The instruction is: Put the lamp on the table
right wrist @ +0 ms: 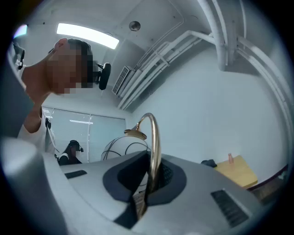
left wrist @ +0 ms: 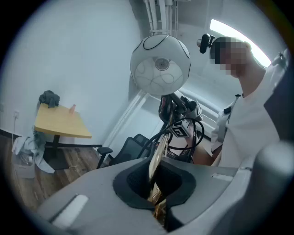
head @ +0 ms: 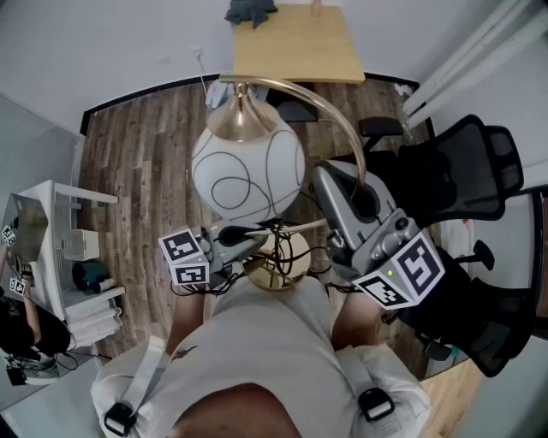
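The lamp has a white globe shade [head: 247, 175] with thin black lines, a gold arched stem [head: 325, 109] and a round gold base [head: 276, 261]. I hold it in the air in front of my chest. My left gripper [head: 259, 235] is shut on the stem low down, near the base; in the left gripper view the gold stem [left wrist: 158, 156] rises from between its jaws towards the shade [left wrist: 160, 64]. My right gripper [head: 341, 184] is shut on the arched stem [right wrist: 155, 147] higher up. The wooden table [head: 295, 43] stands ahead by the wall.
A dark cloth [head: 250, 10] lies on the table's far edge. Black office chairs [head: 462, 171] stand at the right. A white shelf unit [head: 60, 248] is at the left, with another person [head: 21, 316] beside it. Clothes [left wrist: 27, 147] lie on the wooden floor by the table.
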Demonstrator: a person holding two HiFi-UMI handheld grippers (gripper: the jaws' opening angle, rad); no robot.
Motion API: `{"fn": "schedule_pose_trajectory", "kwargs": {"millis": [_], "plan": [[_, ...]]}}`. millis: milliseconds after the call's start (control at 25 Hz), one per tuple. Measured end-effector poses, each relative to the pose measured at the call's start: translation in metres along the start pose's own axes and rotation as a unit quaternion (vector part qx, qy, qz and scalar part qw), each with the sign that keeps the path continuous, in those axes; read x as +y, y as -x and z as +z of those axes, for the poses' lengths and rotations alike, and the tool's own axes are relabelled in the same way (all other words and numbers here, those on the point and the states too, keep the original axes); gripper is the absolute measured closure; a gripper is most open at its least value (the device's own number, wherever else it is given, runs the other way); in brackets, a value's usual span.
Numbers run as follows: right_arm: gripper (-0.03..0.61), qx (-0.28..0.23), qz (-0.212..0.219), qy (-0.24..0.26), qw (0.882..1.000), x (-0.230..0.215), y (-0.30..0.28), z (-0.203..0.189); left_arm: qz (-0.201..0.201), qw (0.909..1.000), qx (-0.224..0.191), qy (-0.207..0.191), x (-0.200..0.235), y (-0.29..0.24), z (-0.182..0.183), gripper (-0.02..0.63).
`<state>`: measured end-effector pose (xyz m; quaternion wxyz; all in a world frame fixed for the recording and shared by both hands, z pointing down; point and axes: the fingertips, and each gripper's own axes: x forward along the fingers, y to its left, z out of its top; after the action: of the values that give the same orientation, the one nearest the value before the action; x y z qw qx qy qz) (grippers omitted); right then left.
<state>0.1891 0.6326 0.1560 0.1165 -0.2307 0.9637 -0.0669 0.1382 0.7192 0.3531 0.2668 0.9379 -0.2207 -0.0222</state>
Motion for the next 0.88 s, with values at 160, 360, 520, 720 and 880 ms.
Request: {"fn": "schedule_pose_trajectory", "kwargs": {"millis": [160,360,520,720,880], "plan": [[0.577,-0.001,0.0,-0.004,1.0,-0.005,0.001,0.001,0.002,1.0,0.001,-0.001,0.0,-0.004,0.0,0.615],[0.577,-0.01,-0.002,-0.018,1.0,-0.021,0.008,0.003,0.005,1.0,0.0,0.005,0.003,-0.021,0.0,0.615],[0.577,-0.007,0.005,-0.017,1.0,-0.034,0.014,0.005,0.011,0.9999,0.0,0.007,0.007,-0.036,0.001,0.615],[0.577,0.003,0.014,-0.02,1.0,-0.05,0.023,0.008,0.025,0.9997,0.0,0.007,0.01,-0.055,0.003,0.615],[0.577,0.005,0.026,-0.018,0.999,-0.06,0.021,0.011,0.037,0.9993,-0.004,0.003,0.017,-0.063,0.008,0.615]]}}
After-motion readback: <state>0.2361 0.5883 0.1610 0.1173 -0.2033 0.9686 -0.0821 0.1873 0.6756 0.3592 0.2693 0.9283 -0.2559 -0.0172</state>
